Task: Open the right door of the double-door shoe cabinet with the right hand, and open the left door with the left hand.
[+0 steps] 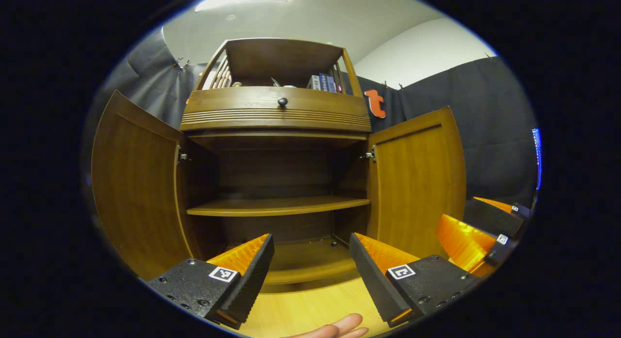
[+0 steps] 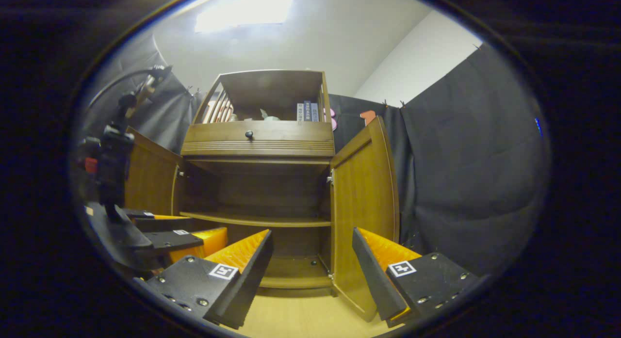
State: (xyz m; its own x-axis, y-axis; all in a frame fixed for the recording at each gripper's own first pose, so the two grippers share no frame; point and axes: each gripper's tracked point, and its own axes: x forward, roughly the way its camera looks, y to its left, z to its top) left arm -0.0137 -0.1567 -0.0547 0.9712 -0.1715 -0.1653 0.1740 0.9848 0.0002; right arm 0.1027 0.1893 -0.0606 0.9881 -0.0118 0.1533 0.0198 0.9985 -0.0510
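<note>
Books (image 1: 322, 82) atop open shoe cabinet (image 1: 276, 115)

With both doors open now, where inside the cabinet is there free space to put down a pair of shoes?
The middle shelf is bare from the left door side to the right door side. The bottom board beneath it also looks free, though both grippers' fingers partly hide its front. The open top compartment is crowded: books and small items stand there.
</note>
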